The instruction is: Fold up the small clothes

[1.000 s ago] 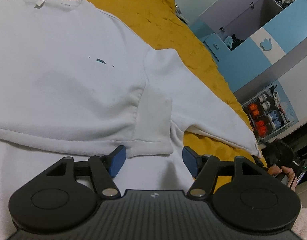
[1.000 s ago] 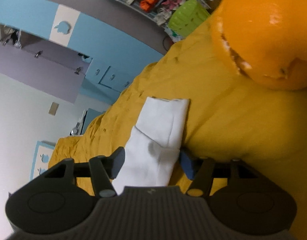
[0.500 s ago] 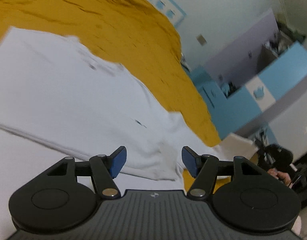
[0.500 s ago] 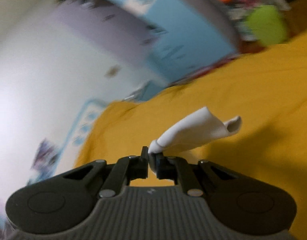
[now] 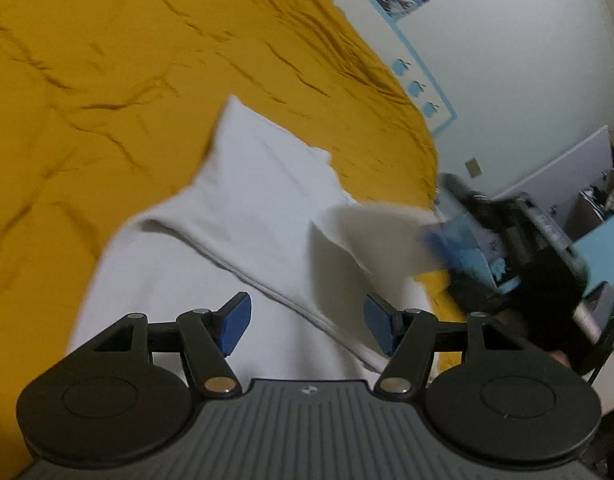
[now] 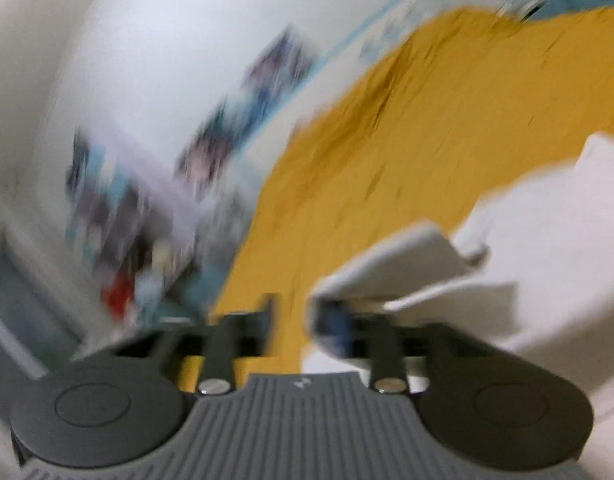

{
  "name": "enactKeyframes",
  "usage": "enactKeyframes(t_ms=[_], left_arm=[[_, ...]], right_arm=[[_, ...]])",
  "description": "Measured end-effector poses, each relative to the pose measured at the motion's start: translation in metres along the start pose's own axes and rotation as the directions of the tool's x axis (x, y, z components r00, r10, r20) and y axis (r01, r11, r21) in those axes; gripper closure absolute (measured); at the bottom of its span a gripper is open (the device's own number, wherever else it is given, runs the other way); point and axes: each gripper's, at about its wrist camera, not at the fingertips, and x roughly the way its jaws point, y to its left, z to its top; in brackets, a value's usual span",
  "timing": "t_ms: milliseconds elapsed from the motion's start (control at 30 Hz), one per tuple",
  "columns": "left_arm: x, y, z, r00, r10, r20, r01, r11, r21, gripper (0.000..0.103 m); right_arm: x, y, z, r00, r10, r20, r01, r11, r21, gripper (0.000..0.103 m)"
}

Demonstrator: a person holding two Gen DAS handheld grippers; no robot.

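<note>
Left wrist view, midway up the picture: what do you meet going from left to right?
Yellow bedspread → white sweatshirt → lifted sleeve → right tool, blurred → blue cabinet.

Both wrist views low over shared bedspread (image 5: 107, 80).

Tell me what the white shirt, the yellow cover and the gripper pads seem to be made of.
Shirt: probably soft cotton knit, matte; it drapes, and a stitched seam shows. Cover: woven fabric, matte, probably a bedsheet; it has many fine creases. Pads of the left gripper: blue, maybe rubber or plastic, faintly textured. The exact fibres cannot be told.
</note>
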Motion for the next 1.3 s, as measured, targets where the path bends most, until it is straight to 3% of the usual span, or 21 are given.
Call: enactKeyframes(t_ms=[67, 100, 167, 267, 367, 500, 567, 633, 767, 867, 933, 1033, 1133, 1200, 1300], left_arm=[[0.004, 0.004, 0.002, 1.0, 0.016, 0.012, -0.016, 1.0, -0.022, 0.029], [0.007, 0.007, 0.004, 1.0, 0.022, 0.017, -0.021, 0.999, -0.036, 0.029], [0.009, 0.015, 0.006, 0.999, 0.025, 0.029, -0.023, 0.998, -0.058, 0.029], [0.024, 0.017, 0.012, 0.999, 0.018, 0.036, -0.015, 0.996, -0.093, 0.029], [0.047, 0.016, 0.018, 0.999, 0.015, 0.043, -0.01, 0.993, -0.119, 0.029], [0.068, 0.01, 0.01, 1.0, 0.01, 0.023, -0.006, 0.984, -0.177, 0.029], [0.077, -0.005, 0.0, 1.0, 0.002, 0.007, -0.001, 0.992, -0.126, 0.029], [0.089, -0.026, -0.009, 0.999, 0.029, -0.032, -0.029, 1.0, 0.001, 0.029], [0.091, -0.053, -0.02, 0.997, 0.074, -0.023, -0.068, 0.981, 0.182, 0.029], [0.08, -0.048, -0.018, 0.996, 0.084, -0.012, -0.081, 0.982, 0.168, 0.029], [0.068, -0.036, -0.014, 0.995, 0.096, -0.007, -0.094, 0.988, 0.121, 0.029], [0.048, -0.02, -0.007, 0.993, 0.115, 0.009, -0.115, 0.99, 0.079, 0.03], [0.03, -0.006, -0.002, 0.992, 0.125, 0.026, -0.127, 0.99, 0.057, 0.029], [0.023, 0.001, 0.0, 0.992, 0.12, 0.033, -0.122, 0.992, 0.042, 0.029], [0.018, 0.013, 0.002, 0.993, 0.114, 0.024, -0.115, 0.993, 0.022, 0.029]], right_arm=[[0.009, 0.005, -0.023, 0.995, -0.015, -0.102, 0.01, 0.998, -0.055, 0.055], [0.005, 0.007, -0.032, 0.995, -0.017, -0.101, 0.01, 0.998, -0.07, 0.055], [-0.014, 0.001, -0.031, 0.997, -0.022, -0.07, 0.016, 0.996, -0.087, 0.055], [-0.055, -0.03, -0.016, 0.995, -0.097, -0.015, 0.096, 0.995, -0.039, 0.055], [-0.102, -0.077, 0.008, 0.983, -0.18, 0.029, 0.177, 0.981, 0.081, 0.051], [-0.153, -0.113, 0.017, 0.96, -0.271, 0.075, 0.261, 0.958, 0.117, 0.048], [-0.172, -0.125, 0.019, 0.952, -0.296, 0.078, 0.288, 0.953, 0.095, 0.047], [-0.178, -0.13, 0.018, 0.954, -0.291, 0.074, 0.286, 0.956, 0.068, 0.047], [-0.156, -0.12, 0.008, 0.986, -0.162, 0.024, 0.163, 0.987, -0.008, 0.047], [-0.117, -0.108, 0.005, 0.995, -0.08, -0.059, 0.082, 0.996, 0.036, 0.047], [-0.086, -0.098, 0.001, 0.994, -0.065, -0.092, 0.07, 0.996, 0.053, 0.047], [-0.041, -0.085, -0.008, 0.98, -0.131, -0.148, 0.135, 0.991, 0.018, 0.048], [-0.012, -0.084, -0.022, 0.949, -0.252, -0.188, 0.251, 0.968, -0.028, 0.047], [0.0, -0.084, -0.029, 0.931, -0.286, -0.228, 0.288, 0.957, -0.022, 0.047], [0.006, -0.09, -0.04, 0.935, -0.284, -0.211, 0.289, 0.957, -0.004, 0.045]])
